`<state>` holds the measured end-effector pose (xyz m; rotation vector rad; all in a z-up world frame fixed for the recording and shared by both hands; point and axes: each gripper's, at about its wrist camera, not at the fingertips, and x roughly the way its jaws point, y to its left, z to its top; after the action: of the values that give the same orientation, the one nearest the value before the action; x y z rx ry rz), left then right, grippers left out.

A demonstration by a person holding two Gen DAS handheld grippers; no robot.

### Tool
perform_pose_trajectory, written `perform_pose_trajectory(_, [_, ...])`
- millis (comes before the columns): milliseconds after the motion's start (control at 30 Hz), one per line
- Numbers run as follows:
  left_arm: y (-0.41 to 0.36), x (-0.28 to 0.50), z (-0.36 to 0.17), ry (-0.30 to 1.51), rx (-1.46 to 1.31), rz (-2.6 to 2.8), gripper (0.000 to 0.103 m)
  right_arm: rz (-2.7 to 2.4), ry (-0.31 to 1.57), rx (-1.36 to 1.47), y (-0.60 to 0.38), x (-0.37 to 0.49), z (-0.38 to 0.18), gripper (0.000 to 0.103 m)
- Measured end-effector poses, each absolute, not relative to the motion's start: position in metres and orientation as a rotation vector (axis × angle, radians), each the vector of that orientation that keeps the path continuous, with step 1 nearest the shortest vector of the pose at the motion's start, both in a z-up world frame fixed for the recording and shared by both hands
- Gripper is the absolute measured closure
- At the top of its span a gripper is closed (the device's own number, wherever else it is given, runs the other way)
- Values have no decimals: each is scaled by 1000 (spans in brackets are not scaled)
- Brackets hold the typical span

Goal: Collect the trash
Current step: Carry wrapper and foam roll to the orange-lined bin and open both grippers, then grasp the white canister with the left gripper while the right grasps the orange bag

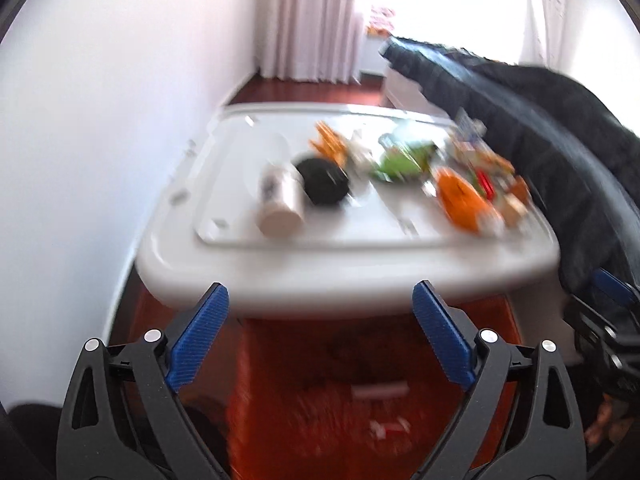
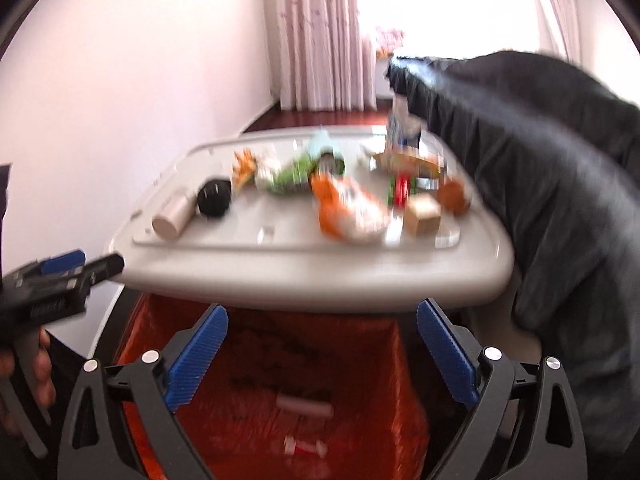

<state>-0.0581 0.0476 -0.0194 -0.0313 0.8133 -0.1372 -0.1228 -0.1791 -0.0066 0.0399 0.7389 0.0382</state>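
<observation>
Trash (image 2: 344,204) sits in a blurry heap on the white table (image 2: 280,280): beige cup (image 2: 173,216) lying on its side at the left, black round thing (image 2: 215,197) touching it, green and orange wrappers in the middle, small tan box (image 2: 422,214) toward the right. Below the table's near edge is a red bag (image 2: 304,380) w/ what may be two pale scraps (image 2: 305,406) on its bottom. My left gripper (image 1: 320,336) is spread wide, nothing btwn the blue pads (image 1: 200,336); it hangs over the bag. My right gripper (image 2: 322,354) is spread wide too, empty, also above the bag. Dark cloth (image 2: 540,180) drapes at the table's right side. Both views smeared.
</observation>
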Motion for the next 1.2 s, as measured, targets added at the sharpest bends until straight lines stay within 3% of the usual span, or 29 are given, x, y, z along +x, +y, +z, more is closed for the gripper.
perform_pose_trajectory(300, [50, 24, -32, 825, -31, -68, 11, 27, 652, 66, -181, -82, 20, 6])
perform_pose_trajectory(633, [49, 79, -85, 911, -45, -52, 13, -1, 686, 59, -185, -46, -6, 5])
perform_pose_trajectory(833, [53, 97, -104, 959, -28, -29, 31, -29, 718, 75, -198, -37, -22, 5])
perform_pose_trajectory(967, [61, 97, -108, 942, -20, 3, 57, -53, 733, 87, -206, -31, -30, 6])
perform_pose_trajectory(1200, [65, 87, -98, 882, -37, 3, 57, -96, 752, 67, -215, -16, -39, 6])
